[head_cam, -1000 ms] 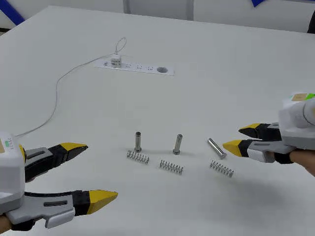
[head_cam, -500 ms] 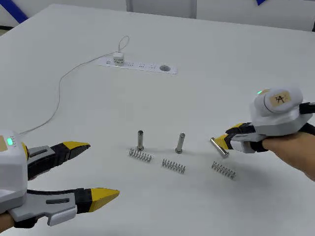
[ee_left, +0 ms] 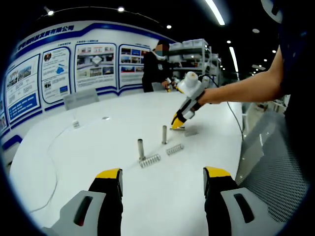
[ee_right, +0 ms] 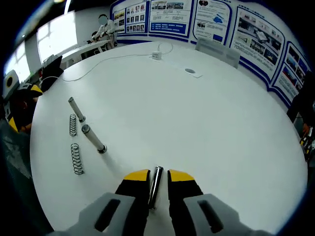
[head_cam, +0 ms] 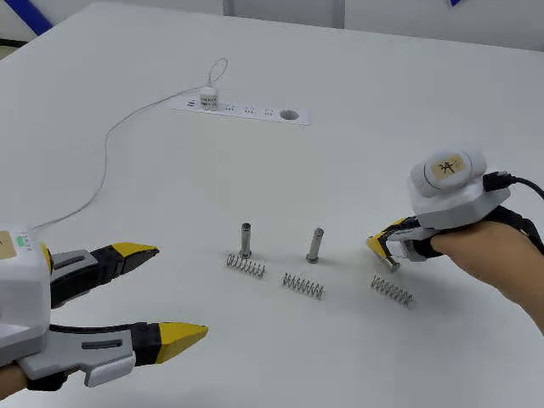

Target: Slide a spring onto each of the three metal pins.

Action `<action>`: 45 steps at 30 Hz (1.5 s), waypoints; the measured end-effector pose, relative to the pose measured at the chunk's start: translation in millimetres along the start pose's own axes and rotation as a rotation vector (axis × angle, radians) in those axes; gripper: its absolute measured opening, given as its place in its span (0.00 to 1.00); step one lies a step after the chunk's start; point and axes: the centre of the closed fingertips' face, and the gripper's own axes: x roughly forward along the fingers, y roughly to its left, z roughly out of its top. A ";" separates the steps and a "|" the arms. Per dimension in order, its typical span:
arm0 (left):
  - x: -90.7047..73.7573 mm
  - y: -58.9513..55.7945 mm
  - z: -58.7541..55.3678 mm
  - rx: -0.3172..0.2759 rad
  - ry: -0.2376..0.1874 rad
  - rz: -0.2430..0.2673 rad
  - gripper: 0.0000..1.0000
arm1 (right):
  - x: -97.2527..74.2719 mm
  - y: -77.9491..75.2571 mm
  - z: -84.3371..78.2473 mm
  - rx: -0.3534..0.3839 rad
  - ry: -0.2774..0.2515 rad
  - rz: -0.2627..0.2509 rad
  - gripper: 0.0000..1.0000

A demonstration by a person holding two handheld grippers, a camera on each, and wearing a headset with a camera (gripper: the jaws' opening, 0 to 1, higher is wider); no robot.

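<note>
Right gripper (head_cam: 380,245) is straddling the lying pin (ee_right: 155,183), frame right.
Jaws are flanking it closely, clamp unclear; gripping near one end should be leaving shaft free for spring (head_cam: 392,291). Left gripper (head_cam: 174,291) is gaping, lower left.

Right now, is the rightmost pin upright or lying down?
Lying down: the pin lies flat on the table, between the jaws of the right gripper.

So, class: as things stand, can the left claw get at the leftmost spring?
Probably yes: the left claw is open, and only bare table lies between it and the leftmost spring.
</note>
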 end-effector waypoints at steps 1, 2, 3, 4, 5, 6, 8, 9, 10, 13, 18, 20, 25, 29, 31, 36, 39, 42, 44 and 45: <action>0.1 0.0 -0.1 0.000 0.001 0.000 0.68 | -0.1 0.4 0.6 0.002 0.000 0.000 0.15; 0.3 0.1 -0.3 0.000 0.001 0.000 0.68 | 0.8 0.4 1.3 0.010 0.001 0.000 0.14; 0.3 0.1 -0.5 0.000 0.002 0.000 0.68 | 1.8 0.0 1.3 0.013 0.005 -0.001 0.14; 0.4 0.2 -0.7 -0.001 0.002 0.000 0.68 | 2.8 -0.2 0.7 0.016 0.011 -0.001 0.13; 0.4 0.3 -0.7 -0.002 0.001 0.000 0.68 | 4.3 -0.1 0.4 0.021 0.017 0.001 0.13; 0.4 0.4 -0.8 -0.002 0.001 0.000 0.68 | 5.2 -0.2 -0.1 0.026 0.021 0.001 0.12; 0.4 0.7 -1.0 -0.003 0.002 0.001 0.68 | 6.8 -0.9 -1.6 0.037 0.034 -0.001 0.11; 0.3 0.8 -1.1 -0.004 0.002 0.001 0.67 | 7.4 -0.6 -2.1 0.042 0.037 0.001 0.10; 0.2 0.9 -1.3 -0.004 0.002 0.002 0.67 | 8.0 -0.2 -2.4 0.043 0.039 0.003 0.10; 0.0 1.1 -1.6 -0.005 0.002 0.002 0.67 | 9.4 -0.3 -3.5 0.050 0.046 0.003 0.10; 0.2 0.9 -1.7 -0.004 0.003 0.001 0.67 | 10.2 -0.7 -4.7 0.064 0.058 0.007 0.10; 0.4 0.9 -1.8 -0.003 0.004 0.000 0.67 | 10.2 0.1 -4.9 0.068 0.066 0.008 0.10; 0.9 0.5 -1.5 -0.001 0.004 -0.002 0.66 | 11.0 0.7 -4.5 0.018 0.091 -0.011 0.09; 0.7 0.3 -1.2 0.000 0.003 -0.002 0.66 | 10.3 -0.9 -5.7 0.071 0.088 -0.010 0.09; 0.6 0.0 -1.2 0.000 0.003 -0.003 0.66 | 10.1 -1.6 -6.6 0.078 0.076 -0.007 0.09; 1.0 0.6 1.5 0.004 -0.003 -0.001 0.66 | 8.8 -4.6 -8.1 0.125 0.055 -0.002 0.09; 0.5 1.7 5.6 0.008 -0.014 0.003 0.66 | -0.4 -1.6 -3.3 0.141 0.021 0.001 0.09; 0.4 2.0 6.3 0.010 -0.015 0.004 0.65 | -8.8 -0.5 -1.6 0.145 0.006 0.000 0.09; 0.3 1.7 6.5 0.010 -0.016 0.004 0.65 | -13.4 -0.5 -1.2 0.155 -0.006 -0.001 0.09; 0.1 1.1 7.1 0.012 -0.017 0.003 0.65 | -17.0 -0.4 -2.0 0.160 -0.013 -0.005 0.09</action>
